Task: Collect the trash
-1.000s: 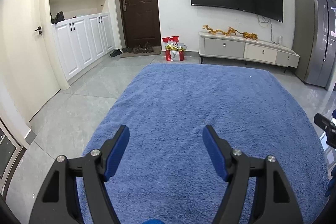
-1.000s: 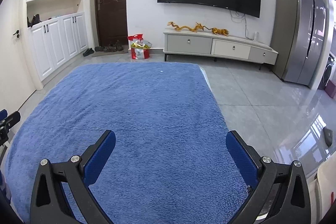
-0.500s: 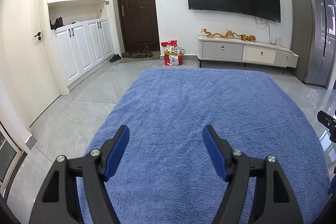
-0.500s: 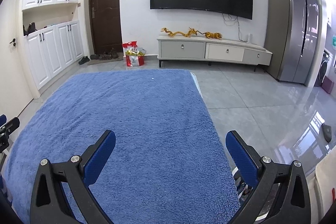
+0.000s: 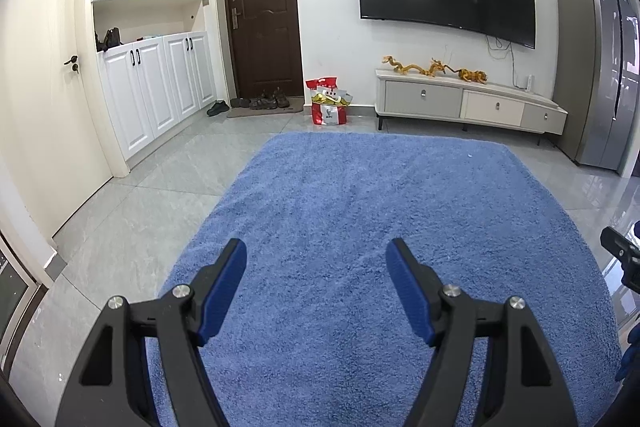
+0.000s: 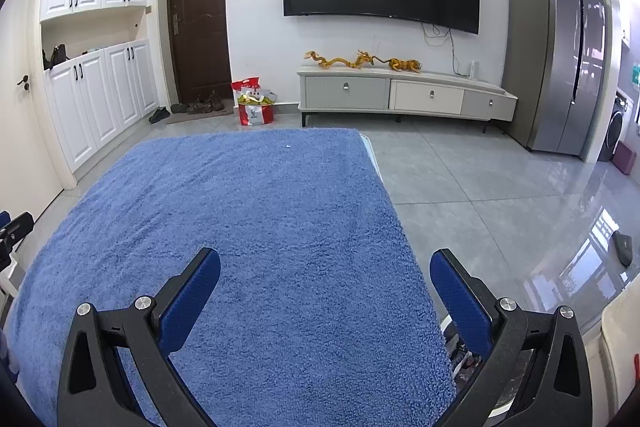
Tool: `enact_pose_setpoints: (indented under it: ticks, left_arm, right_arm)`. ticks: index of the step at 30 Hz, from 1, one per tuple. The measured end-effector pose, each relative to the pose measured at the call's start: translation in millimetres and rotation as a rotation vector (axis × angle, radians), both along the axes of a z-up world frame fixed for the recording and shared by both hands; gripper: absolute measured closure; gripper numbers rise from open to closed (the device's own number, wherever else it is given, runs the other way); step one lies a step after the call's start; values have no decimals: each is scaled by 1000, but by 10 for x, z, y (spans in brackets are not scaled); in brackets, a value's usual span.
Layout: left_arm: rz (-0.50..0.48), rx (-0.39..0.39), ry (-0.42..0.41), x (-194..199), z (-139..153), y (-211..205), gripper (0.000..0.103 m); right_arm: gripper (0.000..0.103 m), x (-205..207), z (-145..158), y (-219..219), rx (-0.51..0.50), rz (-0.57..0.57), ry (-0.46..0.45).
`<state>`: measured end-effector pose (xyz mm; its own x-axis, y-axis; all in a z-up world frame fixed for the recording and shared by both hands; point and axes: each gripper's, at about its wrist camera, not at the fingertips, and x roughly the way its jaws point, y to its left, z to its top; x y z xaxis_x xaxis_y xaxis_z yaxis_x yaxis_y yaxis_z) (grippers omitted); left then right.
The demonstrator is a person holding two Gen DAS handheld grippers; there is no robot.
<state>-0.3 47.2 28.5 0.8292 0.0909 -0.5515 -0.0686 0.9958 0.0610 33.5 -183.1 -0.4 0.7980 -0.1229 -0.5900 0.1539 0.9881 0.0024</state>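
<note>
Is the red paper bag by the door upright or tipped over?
Upright. The red paper bag stands on the floor beside the dark brown door, its open top stuffed with yellow and white items.

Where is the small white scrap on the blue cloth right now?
The white scrap lies near the far edge of the blue cloth, toward its right corner, with the red bag on the floor beyond it.

Black fingers (image 5: 224, 283) with blue pads, silver screws

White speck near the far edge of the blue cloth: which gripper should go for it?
Probably right. The white speck lies near the centre of its view; from the left it sits off to the right. Both right gripper and left gripper are open, empty.
</note>
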Motion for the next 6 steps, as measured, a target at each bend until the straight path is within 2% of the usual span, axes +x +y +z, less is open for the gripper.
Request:
enact_pose_setpoints:
  ticks: [6]
  left_arm:
    - [2, -2, 2, 4, -2, 8, 32]
  right_arm:
    - [0, 21, -4, 20, -4, 1, 4]
